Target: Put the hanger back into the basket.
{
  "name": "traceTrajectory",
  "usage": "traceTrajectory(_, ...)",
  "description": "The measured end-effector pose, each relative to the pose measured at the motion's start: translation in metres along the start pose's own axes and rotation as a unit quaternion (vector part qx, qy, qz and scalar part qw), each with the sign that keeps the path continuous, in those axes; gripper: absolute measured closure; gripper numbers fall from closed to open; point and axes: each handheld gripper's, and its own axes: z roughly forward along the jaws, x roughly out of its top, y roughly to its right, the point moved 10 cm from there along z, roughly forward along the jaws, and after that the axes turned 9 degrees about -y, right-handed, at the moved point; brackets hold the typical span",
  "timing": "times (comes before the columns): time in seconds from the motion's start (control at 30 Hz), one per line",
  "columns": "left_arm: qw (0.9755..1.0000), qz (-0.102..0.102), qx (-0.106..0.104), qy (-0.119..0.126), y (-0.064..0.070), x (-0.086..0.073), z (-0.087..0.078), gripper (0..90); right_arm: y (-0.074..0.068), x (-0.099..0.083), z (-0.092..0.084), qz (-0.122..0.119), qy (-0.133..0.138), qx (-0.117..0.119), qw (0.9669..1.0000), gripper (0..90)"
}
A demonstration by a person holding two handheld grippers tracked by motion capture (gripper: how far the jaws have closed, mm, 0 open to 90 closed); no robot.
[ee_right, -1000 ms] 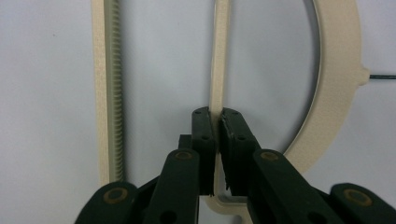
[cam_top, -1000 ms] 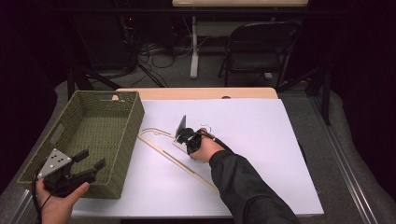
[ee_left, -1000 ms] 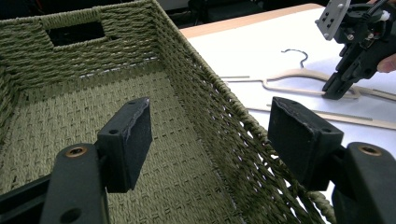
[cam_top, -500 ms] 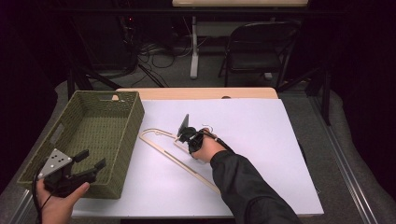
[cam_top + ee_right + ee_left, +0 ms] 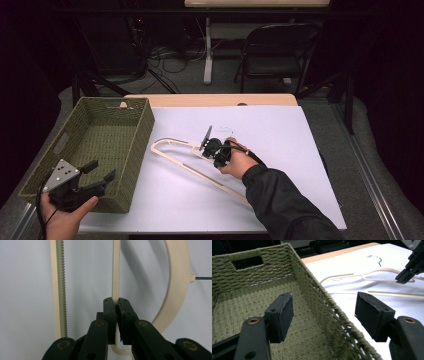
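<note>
judging the grab done: right tool (image 5: 116,307) clamped on a thin bar of the cream hanger (image 5: 172,143) near mid-tabletop, transfer to the green basket (image 5: 145,125) at the left edge pending, left tool (image 5: 324,312) jaws apart over its near rim.

The room around is dim while the white table top (image 5: 280,135) glows evenly (no hard glare). Soft shadows trail the hanger (image 5: 115,270); the near jaws look slightly blurred.
</note>
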Motion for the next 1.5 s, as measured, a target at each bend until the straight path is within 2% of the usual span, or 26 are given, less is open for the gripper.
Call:
traceTrajectory(0.2,0.9998,0.010,-0.016,0.002,0.014,0.006,0.002,31.5,-0.002,-0.014,-0.010,-0.022,0.014,-0.018,0.9995,85.9)
traceTrajectory(0.27,0.9996,0.019,-0.023,0.000,0.020,0.008,0.002,31.5,-0.007,-0.022,-0.013,-0.047,0.024,-0.030,0.9982,85.9)
traceTrajectory(0.37,0.9991,0.029,-0.032,0.002,0.030,0.012,0.003,32.5,-0.011,-0.027,-0.015,-0.057,0.024,-0.036,0.9974,85.8)
traceTrajectory(0.5,0.9975,0.045,-0.054,-0.005,0.046,0.014,0.008,35.0,-0.017,-0.035,-0.020,-0.094,0.026,-0.060,0.9934,85.8)
traceTrajectory(0.57,0.9964,0.047,-0.071,-0.006,0.056,0.017,0.011,35.1,-0.022,-0.040,-0.025,-0.110,0.042,-0.072,0.9904,85.8)
traceTrajectory(0.6,0.9951,0.050,-0.084,-0.011,0.064,0.020,0.014,35.1,-0.024,-0.041,-0.026,-0.114,0.046,-0.078,0.9894,85.7)
traceTrajectory(0.67,0.9946,0.054,-0.088,-0.012,0.068,0.022,0.016,35.1,-0.025,-0.043,-0.028,-0.121,0.049,-0.084,0.9879,85.8)
traceTrajectory(0.73,0.9936,0.059,-0.095,-0.015,0.075,0.025,0.021,35.1,-0.029,-0.046,-0.030,-0.135,0.054,-0.096,0.9847,85.7)
traceTrajectory(0.77,0.9919,0.066,-0.107,-0.020,0.083,0.029,0.026,38.3,-0.032,-0.049,-0.032,-0.149,0.059,-0.112,0.9808,85.8)
traceTrajectory(0.8,0.9919,0.066,-0.107,-0.020,0.083,0.029,0.026,38.4,-0.032,-0.049,-0.032,-0.149,0.059,-0.112,0.9808,85.8)
traceTrajectory(0.93,0.9889,0.082,-0.120,-0.031,0.097,0.034,0.040,38.3,-0.038,-0.054,-0.033,-0.180,0.069,-0.144,0.9706,85.7)
traceTrajectory(0.97,0.9882,0.084,-0.123,-0.033,0.100,0.035,0.044,38.3,-0.038,-0.054,-0.033,-0.180,0.069,-0.144,0.9706,85.7)
traceTrajectory(1.0,0.9874,0.086,-0.128,-0.036,0.102,0.036,0.048,38.4,-0.038,-0.055,-0.033,-0.186,0.071,-0.150,0.9685,85.7)
traceTrajectory(1.07,0.9859,0.087,-0.137,-0.042,0.107,0.038,0.055,38.4,-0.039,-0.056,-0.032,-0.187,0.074,-0.149,0.9681,85.7)
traceTrajectory(1.1,0.9847,0.090,-0.142,-0.049,0.111,0.039,0.061,38.4,-0.039,-0.058,-0.031,-0.195,0.075,-0.155,0.9657,85.7)
traceTrajectory(1.17,0.9844,0.090,-0.144,-0.049,0.112,0.040,0.064,38.4,-0.039,-0.059,-0.030,-0.200,0.079,-0.159,0.9635,85.7)
traceTrajectory(1.2,0.9826,0.090,-0.153,-0.056,0.114,0.041,0.070,38.4,-0.040,-0.059,-0.030,-0.203,0.082,-0.160,0.9626,85.7)
traceTrajectory(1.23,0.9826,0.090,-0.153,-0.056,0.114,0.041,0.070,38.4,-0.041,-0.060,-0.030,-0.201,0.081,-0.160,0.9631,85.6)
traceTrajectory(1.27,0.9808,0.090,-0.162,-0.062,0.117,0.042,0.075,38.4,-0.041,-0.060,-0.030,-0.209,0.083,-0.163,0.9607,85.7)
traceTrajectory(1.3,0.9808,0.090,-0.162,-0.062,0.117,0.042,0.075,38.4,-0.041,-0.060,-0.030,-0.209,0.083,-0.163,0.9607,85.7)
traceTrajectory(1.33,0.9792,0.090,-0.168,-0.070,0.119,0.041,0.077,38.4,-0.042,-0.060,-0.030,-0.212,0.087,-0.165,0.9592,85.7)
traceTrajectory(1.37,0.9778,0.093,-0.172,-0.077,0.122,0.042,0.081,38.4,-0.044,-0.062,-0.030,-0.221,0.089,-0.171,0.9559,85.7)
traceTrajectory(1.4,0.9778,0.093,-0.172,-0.077,0.122,0.042,0.081,38.4,-0.044,-0.062,-0.030,-0.221,0.089,-0.171,0.9559,85.7)
traceTrajectory(1.43,0.9755,0.096,-0.179,-0.084,0.125,0.043,0.085,38.5,-0.046,-0.062,-0.031,-0.228,0.094,-0.178,0.9527,85.7)
traceTrajectory(1.47,0.9755,0.096,-0.179,-0.084,0.125,0.043,0.085,39.1,-0.047,-0.062,-0.032,-0.232,0.099,-0.185,0.9497,85.7)
traceTrajectory(1.5,0.9718,0.096,-0.194,-0.093,0.131,0.043,0.088,40.2,-0.048,-0.062,-0.033,-0.238,0.101,-0.189,0.9473,85.7)
